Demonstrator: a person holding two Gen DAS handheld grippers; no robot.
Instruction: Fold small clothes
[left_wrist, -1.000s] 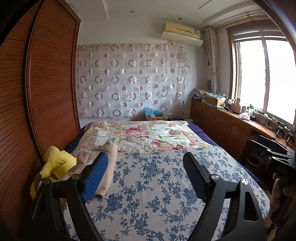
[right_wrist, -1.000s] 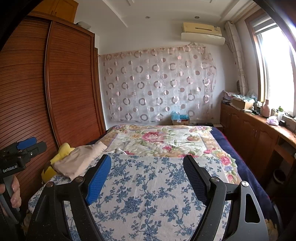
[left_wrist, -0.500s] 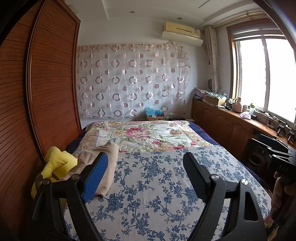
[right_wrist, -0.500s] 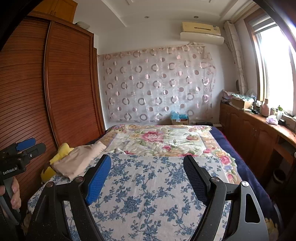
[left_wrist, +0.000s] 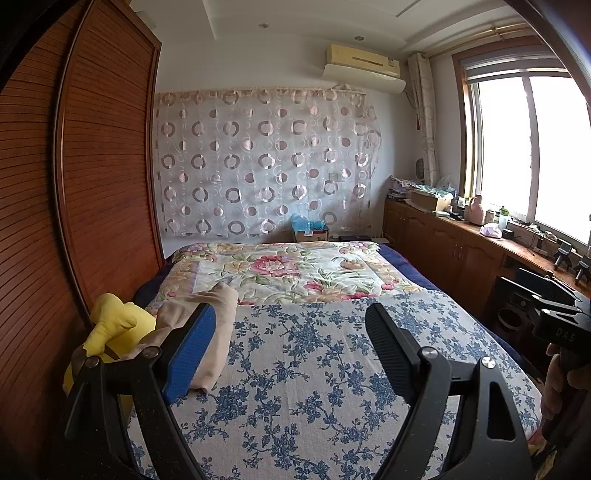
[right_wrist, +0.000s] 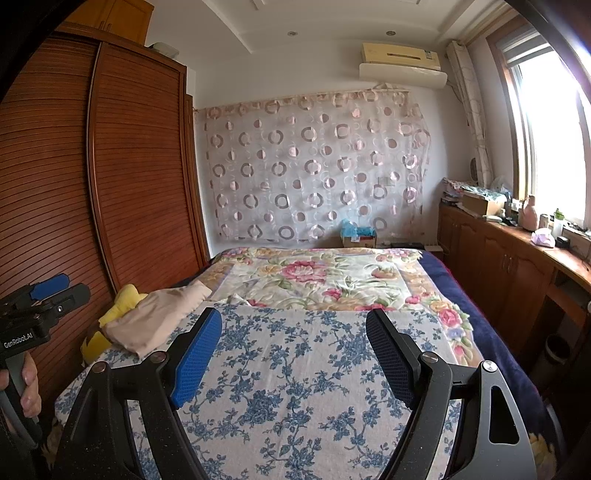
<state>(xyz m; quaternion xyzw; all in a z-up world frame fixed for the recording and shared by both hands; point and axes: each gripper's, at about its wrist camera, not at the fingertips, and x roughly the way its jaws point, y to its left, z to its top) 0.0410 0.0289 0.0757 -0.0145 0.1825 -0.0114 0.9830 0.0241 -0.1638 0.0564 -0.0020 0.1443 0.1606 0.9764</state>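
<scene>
Plainly, a beige garment is seen lying folded at the left edge of the bed, partly hidden behind the blue pad of the left gripper in that gripper's own view, and well to the left of, and beyond, the right gripper in the other view. A yellow garment is found just beside the beige one, further to the left and partly under it, against the slatted wooden wardrobe. Both grippers are held above the blue-flowered bedspread, their jaws spread wide with nothing between them and no cloth touched. Beyond the fingertips of both, a quilt with pink roses is spread over the far half of the bed. Further off, a circle-patterned curtain is hung on the back wall, with an air conditioner mounted above it. To the right of both grippers, a low wooden cabinet laden with small items is set under a bright window. At the left edge of the right gripper's view, the left tool is seen gripped by a hand.
</scene>
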